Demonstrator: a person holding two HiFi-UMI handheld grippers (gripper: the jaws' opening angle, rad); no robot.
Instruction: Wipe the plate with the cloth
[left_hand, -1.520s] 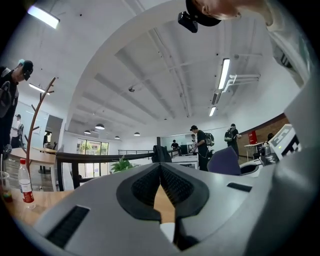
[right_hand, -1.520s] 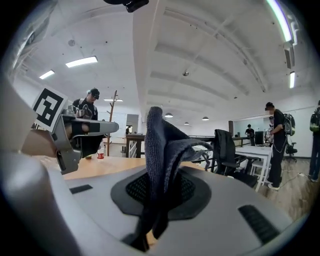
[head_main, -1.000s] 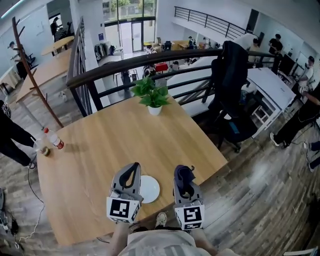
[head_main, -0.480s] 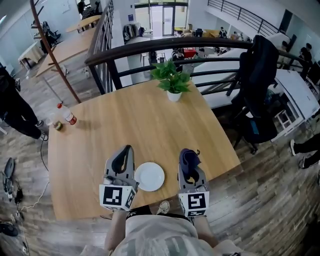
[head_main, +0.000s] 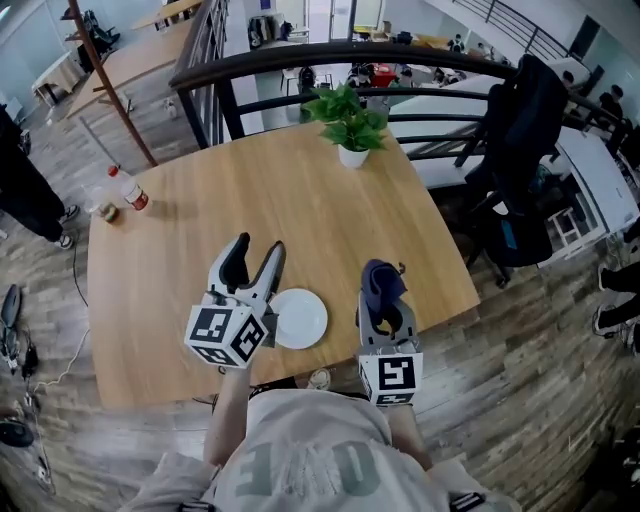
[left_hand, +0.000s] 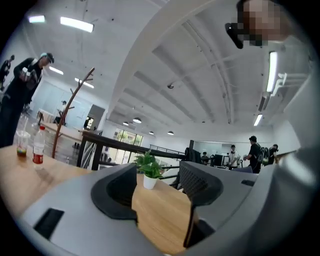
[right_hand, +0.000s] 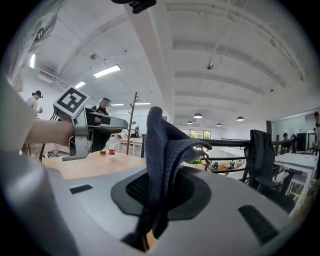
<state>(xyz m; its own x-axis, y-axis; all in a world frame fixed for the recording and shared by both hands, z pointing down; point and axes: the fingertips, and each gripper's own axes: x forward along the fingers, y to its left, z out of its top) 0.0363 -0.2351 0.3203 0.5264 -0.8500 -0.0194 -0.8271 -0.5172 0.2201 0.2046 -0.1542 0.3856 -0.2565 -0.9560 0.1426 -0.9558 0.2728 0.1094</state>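
Though plate (head_main: 299, 318) shows overhead only, right claw (right_hand: 157, 192) seemingly pinches cloth (right_hand: 162, 145).

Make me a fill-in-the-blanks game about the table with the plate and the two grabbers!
1. The right gripper is shut on a dark blue ____.
2. The round white plate lies flat on the wooden ____.
3. The leafy plant at the far edge grows in a ____ pot.

Missing words: cloth; table; white.
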